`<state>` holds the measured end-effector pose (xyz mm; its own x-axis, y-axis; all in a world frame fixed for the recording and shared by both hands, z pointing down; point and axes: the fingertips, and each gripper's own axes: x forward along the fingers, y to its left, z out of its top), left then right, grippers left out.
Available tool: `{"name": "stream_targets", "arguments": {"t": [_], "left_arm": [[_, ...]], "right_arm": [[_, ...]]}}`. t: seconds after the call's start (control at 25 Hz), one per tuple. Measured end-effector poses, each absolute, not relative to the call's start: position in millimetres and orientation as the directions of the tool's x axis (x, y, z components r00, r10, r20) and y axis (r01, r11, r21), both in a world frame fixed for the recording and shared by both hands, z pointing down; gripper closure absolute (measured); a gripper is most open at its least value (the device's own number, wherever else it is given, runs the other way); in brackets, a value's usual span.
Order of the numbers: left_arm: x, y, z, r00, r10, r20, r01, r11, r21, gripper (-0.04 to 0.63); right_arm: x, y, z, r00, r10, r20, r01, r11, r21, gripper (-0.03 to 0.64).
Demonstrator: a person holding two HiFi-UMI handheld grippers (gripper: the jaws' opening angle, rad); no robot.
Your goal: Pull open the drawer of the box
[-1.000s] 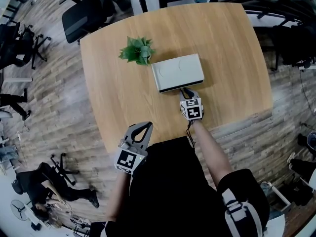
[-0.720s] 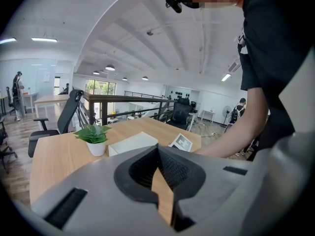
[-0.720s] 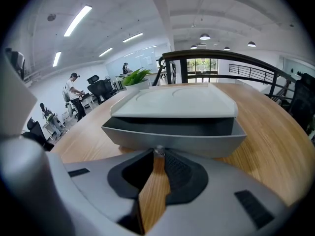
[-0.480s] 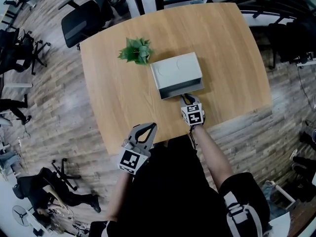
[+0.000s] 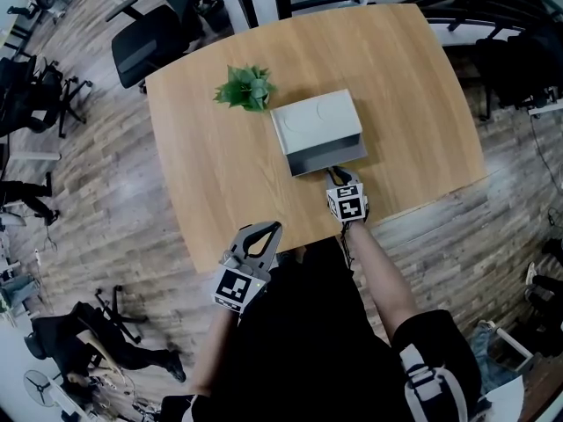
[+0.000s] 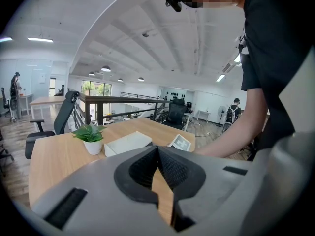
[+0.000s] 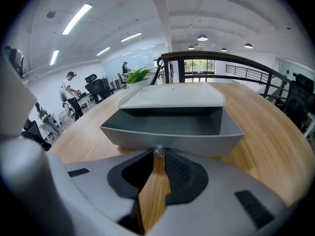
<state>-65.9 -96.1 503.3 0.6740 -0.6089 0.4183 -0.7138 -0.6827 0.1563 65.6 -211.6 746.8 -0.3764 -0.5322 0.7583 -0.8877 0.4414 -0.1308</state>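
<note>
The light grey box [image 5: 315,121] lies mid-table, and its darker grey drawer [image 5: 328,157] stands pulled out toward me. In the right gripper view the drawer [image 7: 170,126] is open and empty under the box lid [image 7: 172,96]. My right gripper [image 5: 335,176] is at the drawer's front, shut on the small drawer knob [image 7: 158,151]. My left gripper [image 5: 265,230] hovers over the table's near edge, well left of the box, shut with nothing in it. In the left gripper view the box [image 6: 129,142] is far ahead beyond the closed tips of the left gripper [image 6: 157,149].
A small potted plant [image 5: 245,87] stands just left of the box's far corner. The wooden table [image 5: 211,165] ends close behind the right gripper. An office chair [image 5: 149,38] is at the table's far left corner, and railings run behind it.
The drawer has slid out of the box toward me as my right gripper drew back. The left gripper stayed near the table's near edge.
</note>
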Motion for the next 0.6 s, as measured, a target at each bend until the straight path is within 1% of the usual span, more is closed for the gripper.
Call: {"name": "stream_targets", "arguments": {"t": [0.2,0.6], "left_arm": [[-72.7,-84.1,505.3,0.666,-0.6,0.443,-0.715,-0.684,0.148,0.572],[-74.9,-76.8,502.5,0.677,-0.603,0.421,-0.707,-0.692,0.145,0.572]], "right_arm": [[65.0,-208.9,746.4,-0.37,-0.543,0.754,-0.894,0.428,-0.131,0.534],[68.6,-191.3,748.7,-0.359,-0.539,0.762,-0.9,0.417,-0.129,0.534]]}}
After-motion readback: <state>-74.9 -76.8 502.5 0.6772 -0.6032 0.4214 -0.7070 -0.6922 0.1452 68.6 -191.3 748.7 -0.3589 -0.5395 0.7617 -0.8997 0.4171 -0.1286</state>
